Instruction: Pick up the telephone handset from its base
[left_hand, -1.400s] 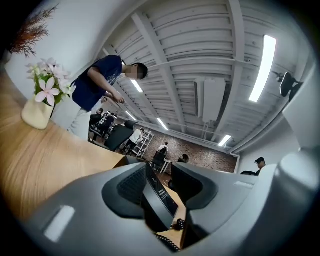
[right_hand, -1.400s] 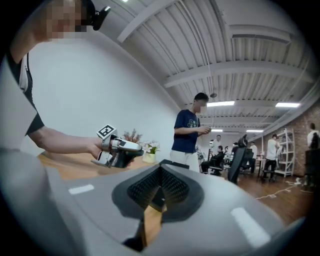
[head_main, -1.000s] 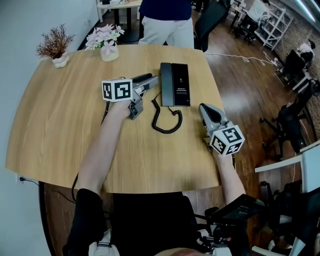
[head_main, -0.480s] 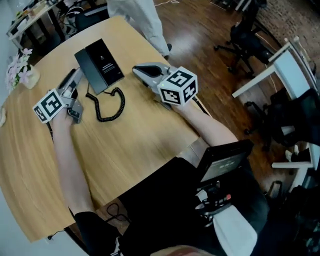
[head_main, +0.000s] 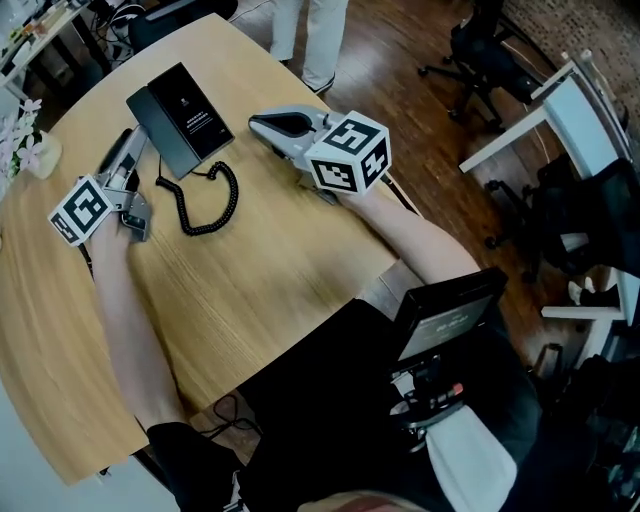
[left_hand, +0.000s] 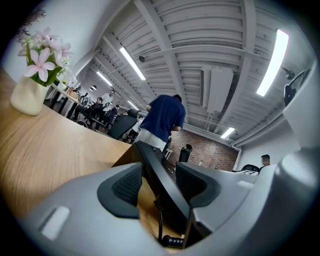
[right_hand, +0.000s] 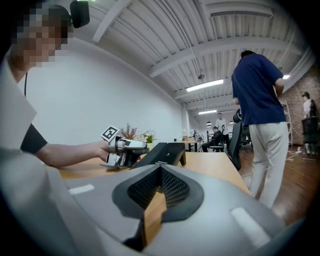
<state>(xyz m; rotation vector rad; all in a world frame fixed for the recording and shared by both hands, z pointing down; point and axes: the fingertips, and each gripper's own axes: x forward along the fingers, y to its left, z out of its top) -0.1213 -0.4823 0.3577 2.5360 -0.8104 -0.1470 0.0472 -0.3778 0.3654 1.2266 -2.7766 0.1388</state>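
The handset (head_main: 130, 145) is clamped between the left tongs (head_main: 120, 170) and is kept just beside the base (head_main: 182, 118) — perhaps touching the bench (head_main: 260, 270). The right tongs (head_main: 262, 123) are pressed together, empty — held near the base's other side.

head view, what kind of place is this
Most likely an open-plan office: a desk phone sits on a wooden table, rolling office chairs stand on the wood floor, and the left gripper view shows people further back under strip lights.
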